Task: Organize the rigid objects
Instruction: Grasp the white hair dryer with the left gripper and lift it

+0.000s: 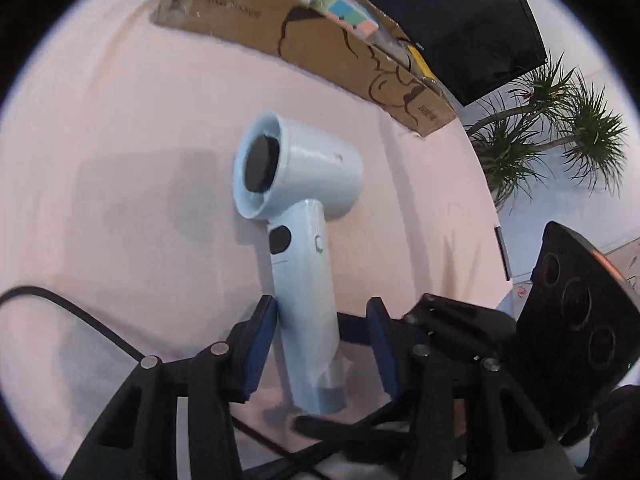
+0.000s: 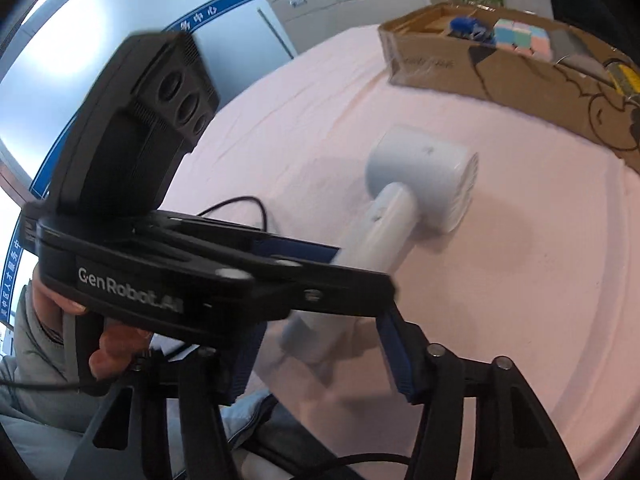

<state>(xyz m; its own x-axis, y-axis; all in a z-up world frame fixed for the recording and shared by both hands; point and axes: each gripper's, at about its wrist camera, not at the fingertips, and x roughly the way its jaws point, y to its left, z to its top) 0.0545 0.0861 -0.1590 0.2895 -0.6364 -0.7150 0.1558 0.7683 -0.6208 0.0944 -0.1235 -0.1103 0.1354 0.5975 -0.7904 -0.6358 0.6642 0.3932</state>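
nearest the left wrist camera stand the left gripper [image 1: 316,344] and its blue-padded fingers [image 1: 260,344], set to either side of the lower handle of a pale blue hair dryer [image 1: 304,216]. the left pad looks to be touching the handle; a gap shows between the handle and the right pad, so the fingers are apart around it and not yet clamped. the right wrist view shows the right gripper [image 2: 320,356] with its fingers [image 2: 394,356] also apart, straddling the butt end of the same handle without visibly pressing on it, and the left gripper [image 2: 160,264] crossing just above, held by a hand [image 2: 116,344].

the hair dryer [image 2: 420,188] lies on its side on the pink-covered table [image 1: 120,160], its barrel end toward the cardboard box [image 1: 320,48], well apart from it. a black cord [image 1: 80,312] trails off the table edge.

as a judgement: the cardboard box [image 2: 460,64] already holds several things, among them pastel blocks [image 2: 520,36] and something blue [image 2: 468,26], so part of the sorting seems done. the hair dryer is the only loose item visible on the table. left to do: close on the handle, lift it, carry it over and set it in the box.
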